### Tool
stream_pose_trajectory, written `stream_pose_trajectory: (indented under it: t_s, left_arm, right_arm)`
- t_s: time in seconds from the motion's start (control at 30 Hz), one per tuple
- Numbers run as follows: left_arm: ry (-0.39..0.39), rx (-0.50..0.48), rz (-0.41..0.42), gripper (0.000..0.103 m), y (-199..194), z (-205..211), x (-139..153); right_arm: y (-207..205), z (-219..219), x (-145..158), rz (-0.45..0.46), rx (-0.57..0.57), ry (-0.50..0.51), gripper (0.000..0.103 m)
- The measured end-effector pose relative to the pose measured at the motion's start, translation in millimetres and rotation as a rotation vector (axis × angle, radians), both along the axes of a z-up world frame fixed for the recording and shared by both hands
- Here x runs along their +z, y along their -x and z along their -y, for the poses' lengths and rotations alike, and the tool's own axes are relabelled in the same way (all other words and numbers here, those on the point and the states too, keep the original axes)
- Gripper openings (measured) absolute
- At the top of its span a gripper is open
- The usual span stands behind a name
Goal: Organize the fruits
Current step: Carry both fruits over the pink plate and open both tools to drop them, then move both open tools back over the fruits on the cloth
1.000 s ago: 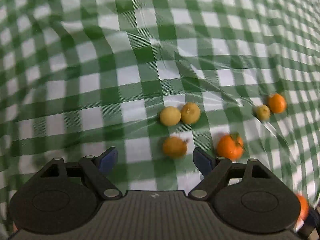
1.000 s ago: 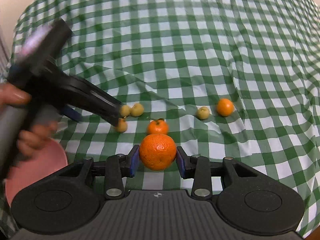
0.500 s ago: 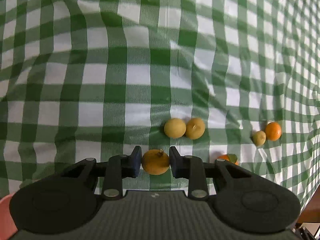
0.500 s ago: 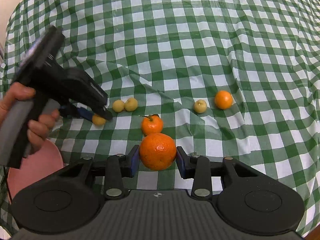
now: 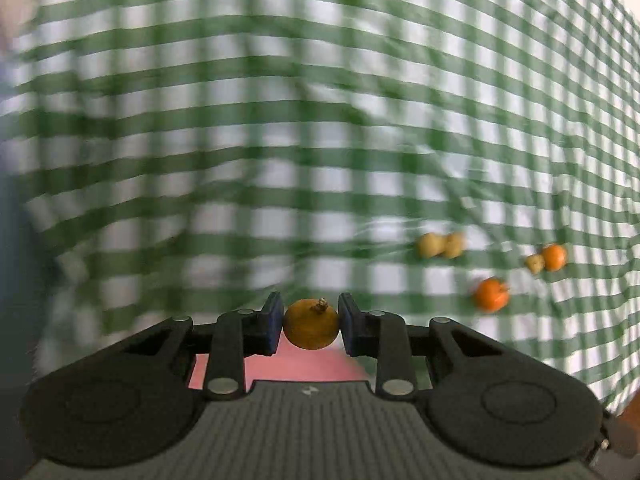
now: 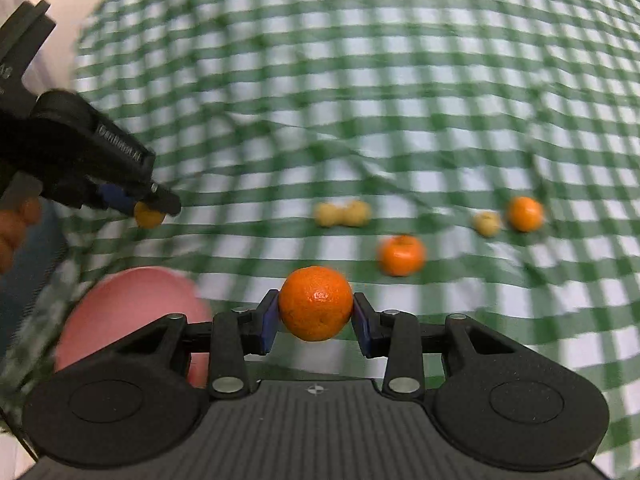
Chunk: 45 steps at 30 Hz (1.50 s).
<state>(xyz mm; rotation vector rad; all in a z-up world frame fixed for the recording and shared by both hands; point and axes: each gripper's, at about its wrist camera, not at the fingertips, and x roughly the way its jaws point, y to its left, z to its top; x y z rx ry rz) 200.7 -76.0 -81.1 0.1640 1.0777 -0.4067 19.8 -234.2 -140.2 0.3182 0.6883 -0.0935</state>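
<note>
From the left wrist, the left claw (image 5: 311,329) is now clamping a small round dull-orange fruit with a brown stem nub (image 5: 311,324); a second ago its jaws were standing wide above that fruit on the cloth. The fruit is now hanging over the rim of a flat pink plate (image 5: 320,364), so a drop-off there is probably coming next. The green-and-white checked tablecloth (image 5: 280,160) covering the surface is smearing with motion blur.

From the right wrist, the right claw (image 6: 316,316) is gripping a larger bright orange mandarin (image 6: 316,303), as it was a second ago. The left claw is hovering at far left, with the pink plate sitting below it. Five fruits are remaining on the cloth: a touching yellow pair (image 6: 342,214), a stemmed orange mandarin (image 6: 401,255), and a yellow fruit (image 6: 486,224) beside a small orange one (image 6: 525,213). A pale wall is showing beyond the surface.
</note>
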Motion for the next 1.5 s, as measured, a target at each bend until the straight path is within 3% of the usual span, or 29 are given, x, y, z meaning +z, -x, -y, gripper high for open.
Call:
stream_pose_trajectory:
  t_s: [0.2, 0.43, 0.63, 0.93, 0.97, 1.0, 1.03, 1.07, 1.1, 1.17, 1.3, 1.4, 1.5]
  left_arm:
    - [-0.044, 0.089, 0.041, 0.033, 23, -68, -6]
    - [0.015, 0.145, 0.098, 0.033, 68, -110, -4]
    - [0.005, 0.165, 0.137, 0.033, 95, -125, -8]
    - [-0.037, 0.176, 0.087, 0.033, 72, -123, -33]
    - [-0.036, 0.175, 0.073, 0.036, 69, -122, -37]
    - [-0.03, 0.17, 0.063, 0.043, 68, -122, -40]
    - [-0.025, 0.162, 0.053, 0.07, 67, -120, -41]
    - [-0.034, 0.173, 0.062, 0.098, 68, -119, -39]
    - [-0.046, 0.198, 0.094, 0.103, 70, -117, -36]
    - [-0.032, 0.206, 0.173, 0.103, 78, -113, -22]
    - [0.028, 0.148, 0.199, 0.103, 93, -85, 5]
    - [0.068, 0.075, 0.191, 0.103, 107, -39, 15]
    - [0.059, 0.001, 0.182, 0.103, 117, 19, 6]
  right_arm:
    - [-4, -61, -3, 0.071, 0.17, 0.012, 0.04]
    - [7, -93, -1, 0.092, 0.228, 0.027, 0.04]
    - [17, -107, 0, 0.088, 0.233, 0.065, 0.04]
    - [-12, -110, -13, 0.064, 0.258, 0.062, 0.041]
    - [-14, -107, -14, 0.072, 0.26, 0.036, 0.043]
    - [-15, -105, -14, 0.078, 0.259, 0.017, 0.057]
    - [-14, -101, -12, 0.089, 0.246, 0.007, 0.072]
    - [-10, -97, -10, 0.104, 0.224, 0.009, 0.076]
    - [-6, -92, -8, 0.117, 0.207, 0.018, 0.076]
    - [6, -80, -4, 0.125, 0.185, 0.029, 0.078]
    - [44, -40, 3, 0.143, 0.051, 0.084, 0.087]
    - [73, 6, 2, 0.157, -0.118, 0.159, 0.095]
    - [89, 62, -8, 0.12, -0.284, 0.22, 0.096]
